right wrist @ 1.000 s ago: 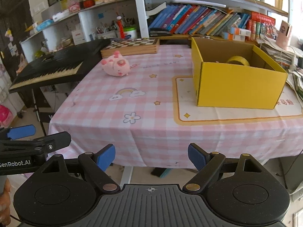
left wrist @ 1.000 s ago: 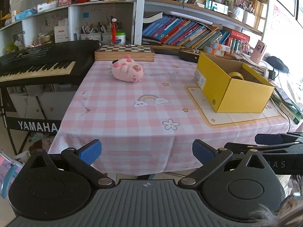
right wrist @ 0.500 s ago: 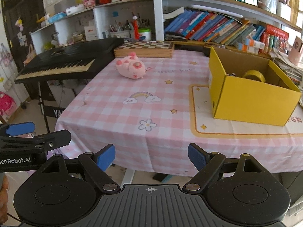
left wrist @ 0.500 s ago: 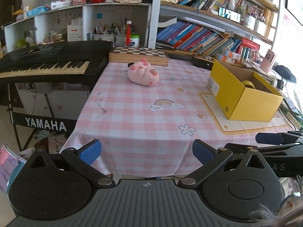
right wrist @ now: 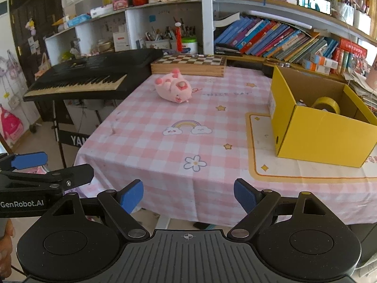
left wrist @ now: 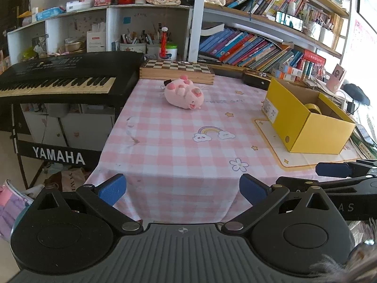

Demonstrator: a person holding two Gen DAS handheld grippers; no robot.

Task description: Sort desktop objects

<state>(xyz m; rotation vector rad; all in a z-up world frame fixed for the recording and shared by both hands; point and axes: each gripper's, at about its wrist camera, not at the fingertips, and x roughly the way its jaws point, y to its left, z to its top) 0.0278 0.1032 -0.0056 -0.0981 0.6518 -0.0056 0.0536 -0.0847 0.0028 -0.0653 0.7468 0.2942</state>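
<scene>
A pink plush pig lies on its back at the far side of the pink checked tablecloth. An open yellow cardboard box stands on a mat at the right, with a roll of yellow tape inside. My left gripper hangs open before the table's near edge, nothing between its blue pads. My right gripper is open too, also short of the edge and empty.
A black Yamaha keyboard on a stand flanks the table's left side. A wooden chessboard box lies at the table's back edge. Crowded bookshelves rise behind. Bags sit on the floor at left.
Both grippers have drifted left across the table's front, so the pig and the box now sit further right in each view. Both stay open and empty.
</scene>
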